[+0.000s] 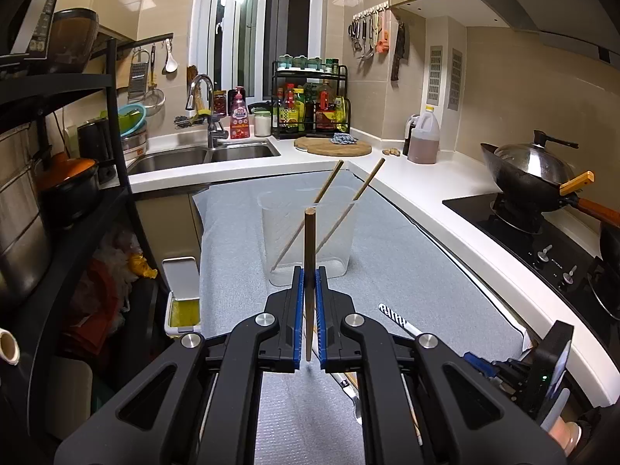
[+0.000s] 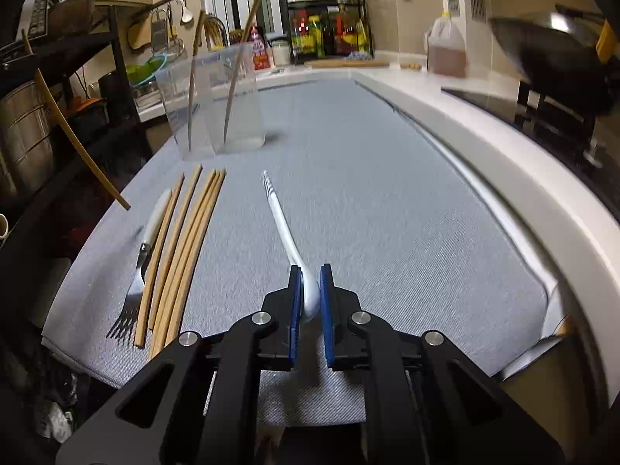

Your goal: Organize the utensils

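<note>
Gripping one wooden chopstick [image 1: 309,271] upright between the blue pads, left tongs [image 1: 309,283] closed on it, just near of the clear plastic cup [image 1: 306,232] on the grey mat [image 1: 426,290]. Leaning inside that cup, two more chopsticks [image 1: 329,182] (tips crossing above the rim). Clamped on the bowl end of a white spoon [image 2: 286,232], right tongs [image 2: 310,294], the handle pointing far along the desk. Lying left of the spoon, a row of loose chopsticks [image 2: 186,248] with a fork [image 2: 135,286] at their left edge. Sitting far right, a wok [image 1: 531,170] on the stove.
</note>
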### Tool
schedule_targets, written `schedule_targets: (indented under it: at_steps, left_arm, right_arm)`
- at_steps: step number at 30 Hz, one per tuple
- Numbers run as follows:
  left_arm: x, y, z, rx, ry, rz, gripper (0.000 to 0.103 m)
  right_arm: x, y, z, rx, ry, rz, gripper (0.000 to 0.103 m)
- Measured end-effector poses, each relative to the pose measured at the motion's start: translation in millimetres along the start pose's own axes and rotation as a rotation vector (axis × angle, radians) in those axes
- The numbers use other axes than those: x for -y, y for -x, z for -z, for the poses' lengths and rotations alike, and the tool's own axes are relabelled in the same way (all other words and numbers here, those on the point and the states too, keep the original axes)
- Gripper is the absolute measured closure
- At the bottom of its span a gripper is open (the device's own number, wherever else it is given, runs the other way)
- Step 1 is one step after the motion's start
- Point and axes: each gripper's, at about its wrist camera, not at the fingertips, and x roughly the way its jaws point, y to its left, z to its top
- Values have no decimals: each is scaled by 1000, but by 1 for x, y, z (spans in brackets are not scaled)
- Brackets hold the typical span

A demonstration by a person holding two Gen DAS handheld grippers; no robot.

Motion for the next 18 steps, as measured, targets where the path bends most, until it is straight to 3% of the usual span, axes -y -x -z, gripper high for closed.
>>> schedule_targets:
  at_steps: [9,18]
  left_arm:
    - [-2,2,-1,7,2,-1,97]
    - [-4,4,-14,27,-14,-3,97]
  right_arm:
    - [-4,36,-34,181,88,21,92]
    - [-3,28,-86,194,85,-9,92]
